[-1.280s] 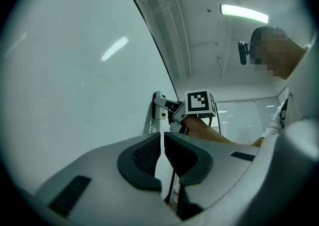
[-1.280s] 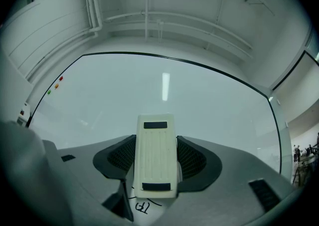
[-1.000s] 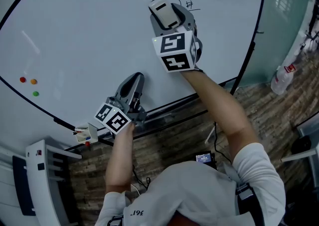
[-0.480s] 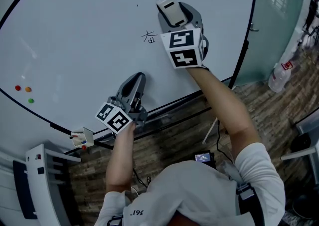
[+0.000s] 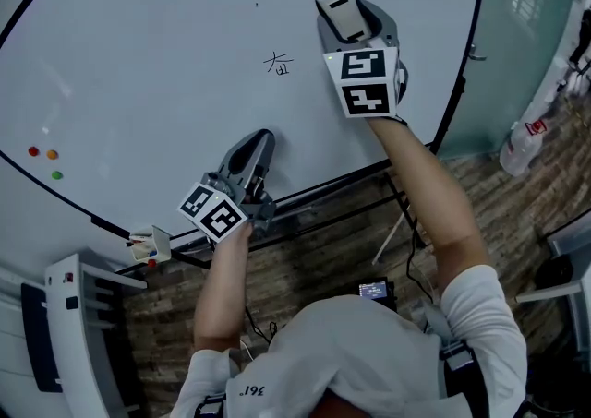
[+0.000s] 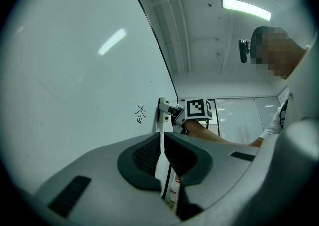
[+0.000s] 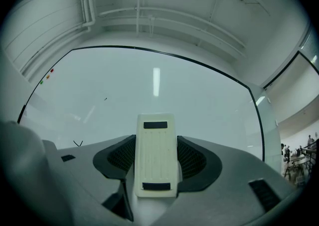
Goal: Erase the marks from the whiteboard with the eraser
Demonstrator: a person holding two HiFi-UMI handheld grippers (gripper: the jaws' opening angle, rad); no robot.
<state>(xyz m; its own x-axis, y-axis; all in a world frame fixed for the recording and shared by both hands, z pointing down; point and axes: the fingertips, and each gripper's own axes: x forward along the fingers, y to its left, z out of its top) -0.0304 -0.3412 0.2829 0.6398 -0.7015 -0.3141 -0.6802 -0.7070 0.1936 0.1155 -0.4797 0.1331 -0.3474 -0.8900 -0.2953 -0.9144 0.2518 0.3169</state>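
The whiteboard (image 5: 166, 65) fills the upper head view. One black handwritten mark (image 5: 279, 63) shows on it, with a tiny dot (image 5: 257, 5) above. My right gripper (image 5: 346, 17) is shut on the white eraser (image 5: 338, 10), held against the board just right of the mark. In the right gripper view the eraser (image 7: 157, 155) sits between the jaws and a corner of the mark (image 7: 78, 143) peeks at lower left. My left gripper (image 5: 256, 150) is shut and holds nothing, near the board's lower edge. In the left gripper view the mark (image 6: 140, 113) lies beside the eraser (image 6: 163, 110).
Three small coloured magnets (image 5: 46, 160) cling to the board at the left. A small holder with markers (image 5: 148, 245) hangs at the board's lower frame. A glass wall (image 5: 526, 29) stands to the right, with a plastic bottle (image 5: 522, 144) on the wooden floor.
My right gripper slid to the right with the eraser, which uncovered the mark at its left. The scribble seen at its right one second ago no longer shows. The left gripper stayed put.
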